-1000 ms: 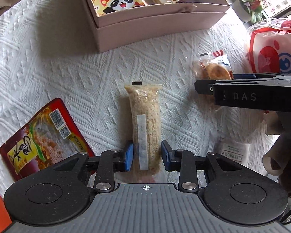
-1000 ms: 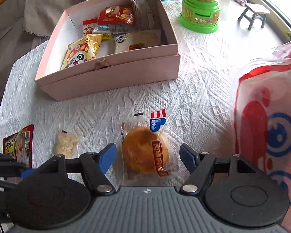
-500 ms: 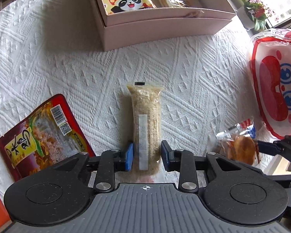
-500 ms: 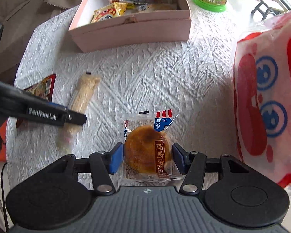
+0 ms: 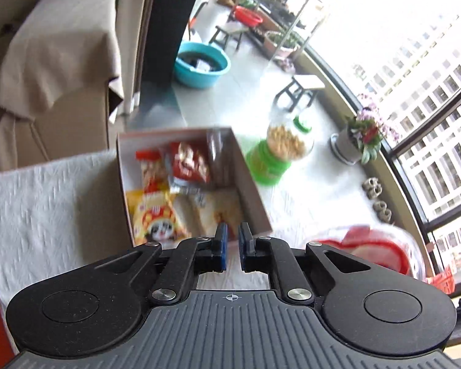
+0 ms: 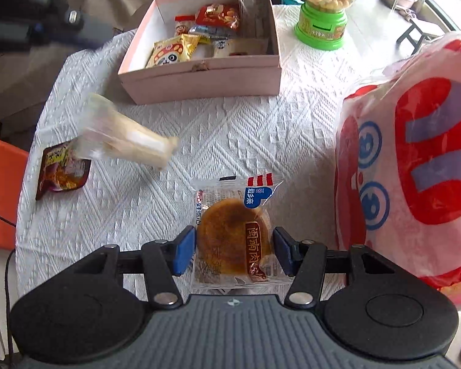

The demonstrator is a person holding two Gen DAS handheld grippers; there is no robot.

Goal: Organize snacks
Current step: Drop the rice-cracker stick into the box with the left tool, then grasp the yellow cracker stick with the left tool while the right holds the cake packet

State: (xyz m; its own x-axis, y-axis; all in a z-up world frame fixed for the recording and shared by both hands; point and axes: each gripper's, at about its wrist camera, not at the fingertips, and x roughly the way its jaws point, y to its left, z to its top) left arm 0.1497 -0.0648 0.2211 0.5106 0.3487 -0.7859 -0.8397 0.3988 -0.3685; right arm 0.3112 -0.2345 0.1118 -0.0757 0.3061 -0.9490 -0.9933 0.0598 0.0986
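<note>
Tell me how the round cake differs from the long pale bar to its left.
The round cake is golden-brown; the long bar is pale. The round cake looks sharp, between the right tongs, which have just been closing on it; the long bar is blurred, with no tongs on it. Both are in clear wrappers, outside the pink box.

Bright daylight from blown-out window (image 5: 399, 40), fisheye-bent edges, motion blur over pink snack box (image 5: 187, 184).

a round brown cake (image 6: 233, 236) in clear wrap lies flat on the tabletop (image 6: 261, 135). a long pale snack bar (image 6: 132, 141) is blurred and tilted beside a dark red packet (image 6: 63, 170). the pink box (image 6: 199, 83) holds more packets.
</note>
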